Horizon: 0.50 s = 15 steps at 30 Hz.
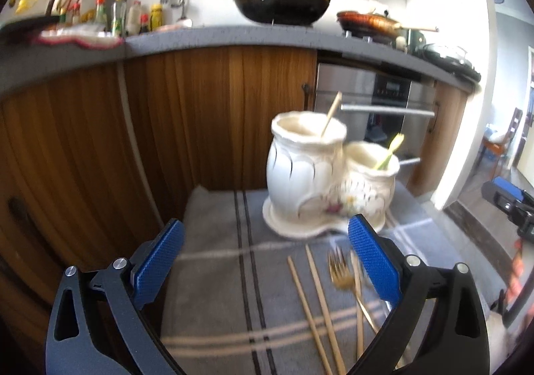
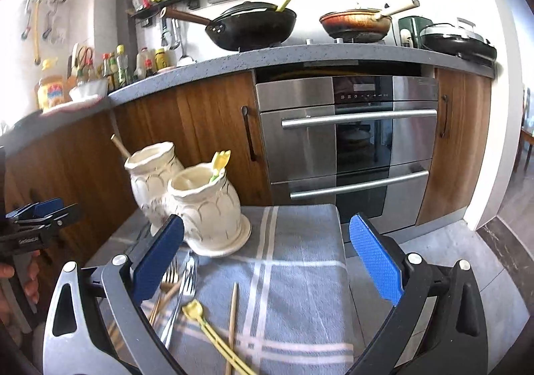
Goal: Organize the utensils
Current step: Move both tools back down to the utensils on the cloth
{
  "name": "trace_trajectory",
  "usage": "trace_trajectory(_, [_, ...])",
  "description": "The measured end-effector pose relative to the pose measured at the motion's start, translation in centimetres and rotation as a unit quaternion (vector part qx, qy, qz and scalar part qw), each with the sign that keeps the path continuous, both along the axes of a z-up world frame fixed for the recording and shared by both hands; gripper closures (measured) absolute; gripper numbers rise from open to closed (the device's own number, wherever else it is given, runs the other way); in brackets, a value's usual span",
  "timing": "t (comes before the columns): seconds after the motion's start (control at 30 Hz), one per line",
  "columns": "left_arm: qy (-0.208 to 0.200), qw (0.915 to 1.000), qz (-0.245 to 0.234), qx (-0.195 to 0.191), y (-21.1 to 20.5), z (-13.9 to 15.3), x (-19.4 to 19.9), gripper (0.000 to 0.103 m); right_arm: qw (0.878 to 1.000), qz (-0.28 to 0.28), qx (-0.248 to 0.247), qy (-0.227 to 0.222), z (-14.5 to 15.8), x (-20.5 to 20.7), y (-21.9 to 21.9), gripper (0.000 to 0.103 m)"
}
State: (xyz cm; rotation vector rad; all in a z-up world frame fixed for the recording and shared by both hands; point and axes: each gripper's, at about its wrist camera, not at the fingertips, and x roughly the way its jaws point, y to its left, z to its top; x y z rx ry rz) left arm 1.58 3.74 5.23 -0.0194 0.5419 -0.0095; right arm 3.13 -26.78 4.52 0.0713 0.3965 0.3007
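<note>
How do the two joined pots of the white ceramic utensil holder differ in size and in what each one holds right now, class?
The taller pot stands higher and looks wider than the shorter pot. The taller pot holds one plain wooden stick; the shorter pot holds a yellow-green plastic utensil. Both pots are cream-white with scalloped relief, upright, and share one base on the grey striped cloth.
</note>
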Motion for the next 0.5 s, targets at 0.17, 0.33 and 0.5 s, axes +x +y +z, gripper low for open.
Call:
trace_trajectory(0.17, [0.027,0.9995,0.016,0.003,-0.2,-1.3,-0.2,0.005,1.000,0.012,-0.011,0.004,-0.6,-1.1,-0.3,0.005])
trace_trajectory(0.33, [0.057,0.9978,0.013,0.033,-0.7,-2.9,-0.7,0.005,0.999,0.007,-0.027,0.030,-2.1,-1.3,-1.3,0.005])
trace_trajectory(0.5, [0.110,0.9932,0.010,0.037,-0.6,-5.2,-0.4,0.005,0.997,0.012,-0.044,0.069,-4.1,-1.2,-1.6,0.005])
